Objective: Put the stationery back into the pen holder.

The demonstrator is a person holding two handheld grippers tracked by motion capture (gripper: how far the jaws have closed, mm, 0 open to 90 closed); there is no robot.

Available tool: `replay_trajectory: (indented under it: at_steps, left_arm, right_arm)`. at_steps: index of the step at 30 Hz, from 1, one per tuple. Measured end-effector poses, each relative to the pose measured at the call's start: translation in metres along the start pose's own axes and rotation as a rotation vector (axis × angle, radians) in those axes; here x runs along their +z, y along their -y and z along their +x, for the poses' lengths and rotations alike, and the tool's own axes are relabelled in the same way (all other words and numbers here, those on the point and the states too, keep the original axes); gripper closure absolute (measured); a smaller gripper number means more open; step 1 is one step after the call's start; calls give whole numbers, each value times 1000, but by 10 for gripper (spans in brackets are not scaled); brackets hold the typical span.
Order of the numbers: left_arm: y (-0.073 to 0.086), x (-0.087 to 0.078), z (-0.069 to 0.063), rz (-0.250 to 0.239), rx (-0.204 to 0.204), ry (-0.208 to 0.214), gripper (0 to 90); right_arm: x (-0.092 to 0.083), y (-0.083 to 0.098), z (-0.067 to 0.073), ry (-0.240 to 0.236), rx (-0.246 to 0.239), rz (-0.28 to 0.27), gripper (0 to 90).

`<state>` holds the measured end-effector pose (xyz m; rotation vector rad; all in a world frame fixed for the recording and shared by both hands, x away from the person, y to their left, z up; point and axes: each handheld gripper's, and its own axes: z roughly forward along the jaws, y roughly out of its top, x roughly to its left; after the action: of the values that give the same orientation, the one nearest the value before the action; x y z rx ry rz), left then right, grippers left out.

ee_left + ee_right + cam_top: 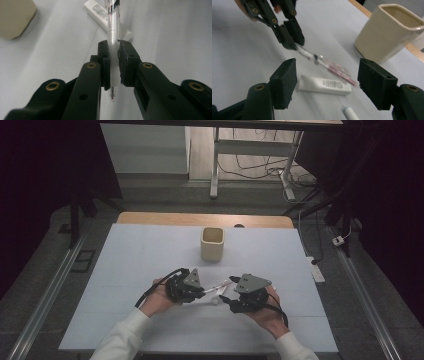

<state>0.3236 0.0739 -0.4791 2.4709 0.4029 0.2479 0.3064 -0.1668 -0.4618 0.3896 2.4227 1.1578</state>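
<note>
A clear plastic pen (113, 22) with a reddish end (338, 70) is clamped between the pads of my left gripper (114, 62), its tip poking out behind the jaws. In the high view the left gripper (202, 292) holds the pen (216, 285) low over the table, pointing right. My right gripper (328, 75) faces it with jaws wide apart and nothing touching its pads; the pen's far end and a white eraser (325, 85) lie in front of the gap. From above, the right gripper (227, 289) sits just right of the pen.
A beige square cup (212, 243) stands upright behind the grippers on the white table cover (150, 260). The eraser (214, 301) lies flat between the hands. A small white cylinder end (350, 113) lies near the right gripper. The wooden table edge (150, 217) runs along the back.
</note>
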Motion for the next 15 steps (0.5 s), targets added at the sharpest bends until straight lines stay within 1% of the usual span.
replay_trajectory:
  at_steps: [2, 8, 12, 15]
  left_arm:
    - [-1, 1, -1, 2, 0, 3, 795]
    - [-2, 5, -2, 11, 9, 11, 794]
    - [-2, 6, -1, 17, 9, 20, 794]
    - [-2, 6, -2, 21, 16, 22, 794]
  right_arm:
    - [3, -3, 1, -8, -10, -2, 323]
    - [14, -5, 5, -15, -46, 39, 337]
    - [18, -6, 8, -5, -91, 63, 353]
    - [21, -6, 8, -10, -97, 77, 369]
